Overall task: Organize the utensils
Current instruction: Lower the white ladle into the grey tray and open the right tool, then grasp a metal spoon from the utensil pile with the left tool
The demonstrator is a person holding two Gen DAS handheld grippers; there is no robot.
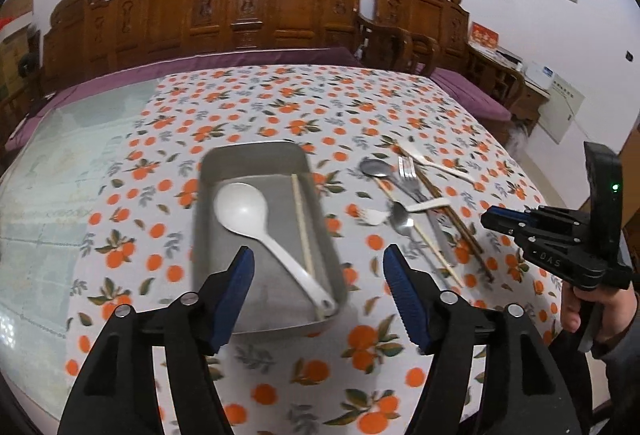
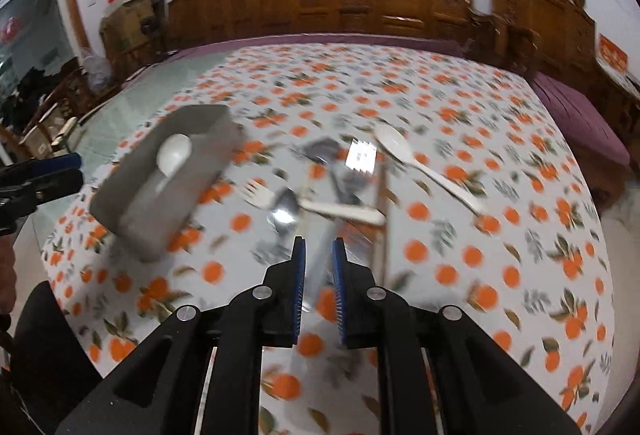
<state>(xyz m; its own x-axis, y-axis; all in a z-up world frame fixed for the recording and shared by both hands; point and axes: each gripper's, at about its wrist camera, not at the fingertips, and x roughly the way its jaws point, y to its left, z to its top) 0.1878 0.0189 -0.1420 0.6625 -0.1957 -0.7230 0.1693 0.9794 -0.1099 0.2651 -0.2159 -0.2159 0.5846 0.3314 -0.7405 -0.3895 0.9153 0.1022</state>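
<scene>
The left gripper [image 1: 318, 275], spread wide and empty, is held over the tray [image 1: 208, 219], where a white ladle [image 1: 256, 227] lies. The right gripper [image 2: 319, 255], nearly clenched on nothing, is nearer the loose cutlery [image 2: 320, 195], whose handles point toward it.
</scene>
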